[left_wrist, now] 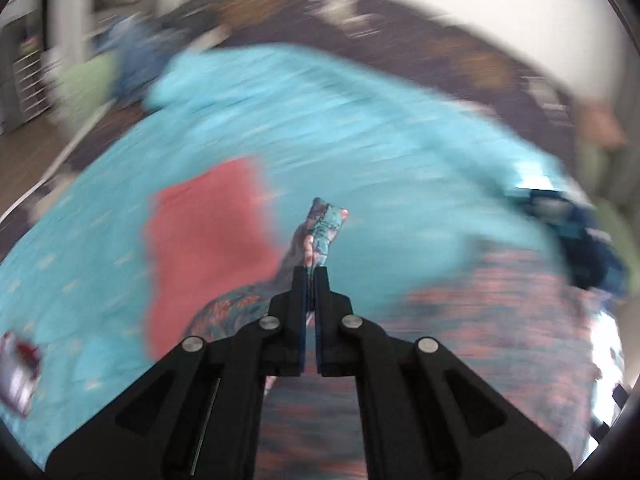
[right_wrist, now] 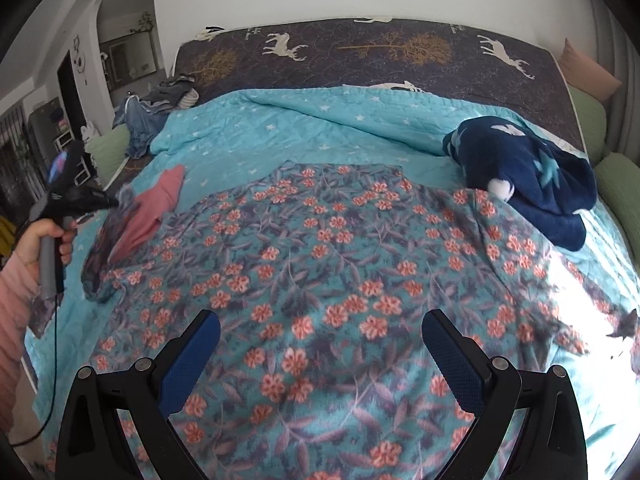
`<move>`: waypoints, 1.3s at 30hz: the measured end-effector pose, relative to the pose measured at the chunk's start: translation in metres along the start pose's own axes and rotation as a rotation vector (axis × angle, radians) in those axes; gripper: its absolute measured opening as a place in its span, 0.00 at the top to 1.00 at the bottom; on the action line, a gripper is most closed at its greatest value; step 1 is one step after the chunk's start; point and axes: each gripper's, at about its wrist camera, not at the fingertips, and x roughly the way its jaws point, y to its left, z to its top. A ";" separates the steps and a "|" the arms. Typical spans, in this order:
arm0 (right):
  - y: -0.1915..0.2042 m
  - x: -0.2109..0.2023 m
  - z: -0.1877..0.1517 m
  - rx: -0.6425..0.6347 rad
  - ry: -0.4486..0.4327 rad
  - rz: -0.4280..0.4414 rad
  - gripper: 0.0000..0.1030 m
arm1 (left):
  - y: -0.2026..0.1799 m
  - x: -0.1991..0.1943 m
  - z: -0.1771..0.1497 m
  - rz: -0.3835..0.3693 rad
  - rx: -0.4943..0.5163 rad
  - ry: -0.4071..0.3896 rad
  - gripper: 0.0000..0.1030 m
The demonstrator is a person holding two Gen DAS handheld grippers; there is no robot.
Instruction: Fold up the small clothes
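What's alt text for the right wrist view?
Open right hand-held gripper hovers over a floral garment spread on a turquoise quilt. At left, the left hand-held gripper pinches the garment's corner, lifting it.

The view is smeared with motion blur. The left gripper (left_wrist: 311, 270) is clamped on a corner of the flowered cloth (left_wrist: 326, 222), which pokes up past its fingertips. Beyond lie a pink garment (left_wrist: 208, 236) on the turquoise quilt (left_wrist: 320, 120) and a dark blue blanket (left_wrist: 580, 232) at right.
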 end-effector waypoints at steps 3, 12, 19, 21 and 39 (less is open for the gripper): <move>-0.009 -0.009 0.012 0.016 -0.032 0.002 0.01 | -0.075 -0.025 -0.006 -0.200 0.097 -0.010 0.96; -0.085 -0.017 0.011 0.250 0.049 0.096 0.08 | -0.229 -0.002 -0.090 -0.451 0.342 0.152 0.94; -0.118 0.008 -0.010 0.388 0.187 0.215 0.17 | -0.211 -0.022 -0.130 -0.471 0.292 0.241 0.47; -0.120 0.015 -0.011 0.411 0.208 0.267 0.17 | -0.196 -0.043 -0.131 -0.444 0.295 0.197 0.43; -0.085 0.137 0.028 0.469 0.405 0.561 0.22 | -0.007 -0.035 -0.156 0.076 -0.039 0.165 0.34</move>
